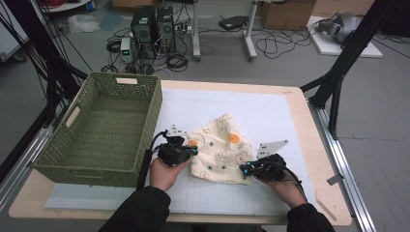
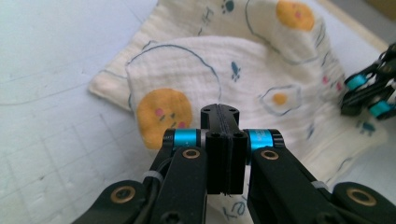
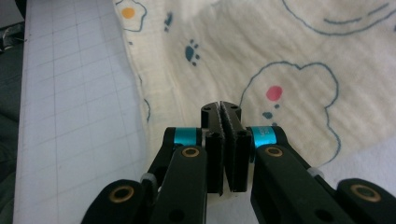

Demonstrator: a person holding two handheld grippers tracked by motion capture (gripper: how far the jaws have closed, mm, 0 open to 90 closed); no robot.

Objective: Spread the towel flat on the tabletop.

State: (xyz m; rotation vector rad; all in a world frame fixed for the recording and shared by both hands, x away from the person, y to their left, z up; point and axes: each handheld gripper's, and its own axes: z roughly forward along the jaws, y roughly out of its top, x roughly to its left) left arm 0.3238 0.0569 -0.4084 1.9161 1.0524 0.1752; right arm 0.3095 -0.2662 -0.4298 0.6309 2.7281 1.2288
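Observation:
A cream muslin cloth (image 1: 222, 150) printed with orange faces, fried eggs and paw marks lies rumpled on the white grid mat (image 1: 270, 111). My left gripper (image 1: 192, 151) is at the cloth's left edge, jaws pressed together on a raised fold. In the left gripper view the shut tips (image 2: 219, 109) sit over the cloth (image 2: 261, 60), beside an orange face. My right gripper (image 1: 243, 169) pinches the cloth's near right corner. In the right gripper view its tips (image 3: 221, 106) close on the cloth (image 3: 261, 51). The right gripper (image 2: 369, 93) also shows far off in the left gripper view.
A green woven basket (image 1: 154, 111) stands on the table's left side, close to my left hand. The wooden table edge (image 1: 309, 125) runs along the right. Computers, cables and black frame legs stand on the floor beyond the table.

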